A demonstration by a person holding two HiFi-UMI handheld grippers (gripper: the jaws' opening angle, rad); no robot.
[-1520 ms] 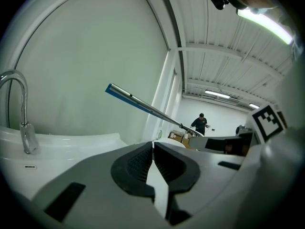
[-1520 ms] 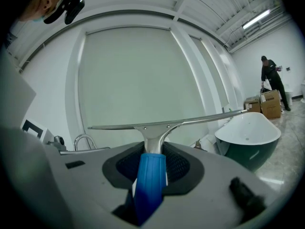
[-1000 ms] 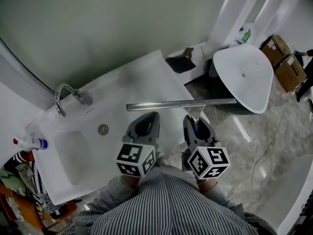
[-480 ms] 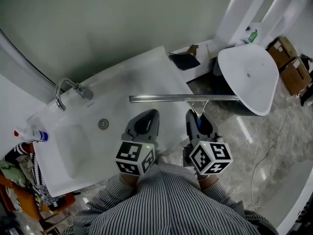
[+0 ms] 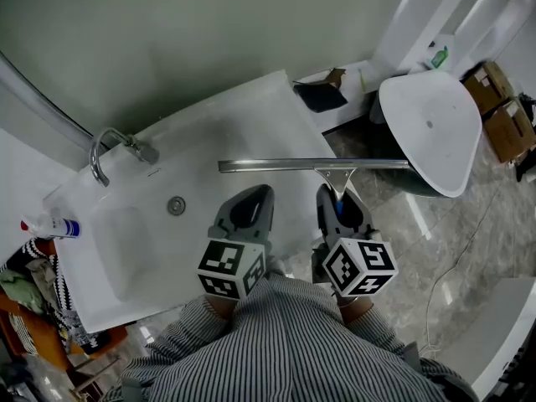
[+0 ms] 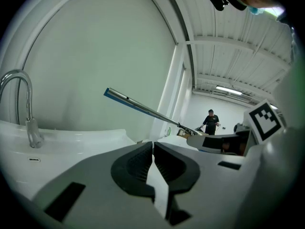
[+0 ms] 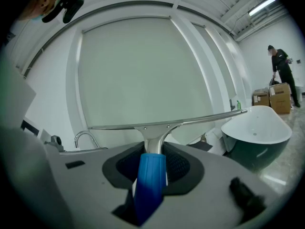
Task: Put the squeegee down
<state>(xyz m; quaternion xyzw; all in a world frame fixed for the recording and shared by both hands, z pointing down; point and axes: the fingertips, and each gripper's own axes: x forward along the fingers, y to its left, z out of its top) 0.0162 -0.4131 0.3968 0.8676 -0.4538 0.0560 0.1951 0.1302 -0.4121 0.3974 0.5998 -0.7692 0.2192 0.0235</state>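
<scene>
- Right gripper view gives us the right gripper point(image 7: 152, 151) clamped on the squeegee point(image 7: 157, 133). Its dark pads press the blue handle point(image 7: 150, 180), which runs back toward the camera.
- From that handle a metal neck widens into the long blade point(image 7: 190, 119). We see the blade lying nearly level across the picture against the pale wall.
- Left gripper view shows the left gripper point(image 6: 153, 157) with its jaws brought together and nothing between them. The blade crosses the air ahead of it, clear of the counter.
- From the head view we find the two grippers side by side and apart. Each has its marker cube point(image 5: 232, 270) nearest to us, just ahead of a striped shirt point(image 5: 285, 346).
- The blade hangs over the right front part of the white washbasin point(image 5: 251, 120). Its right end reaches past the counter edge toward a white tub point(image 5: 431, 132) standing on the marbled floor.
- On the washbasin we see a curved faucet point(image 5: 109, 151) at the back left. A round drain point(image 5: 176, 205) sits in the bowl, well left of the blade.
- A spray bottle point(image 5: 48, 224) lies at the counter's far left edge.
- Beyond the tub stand cardboard boxes point(image 5: 494, 99), with a green bottle point(image 5: 439, 56) on a ledge near them.
- Farther off, the right gripper view shows a person point(image 7: 284, 70) in dark clothes beside the boxes.
</scene>
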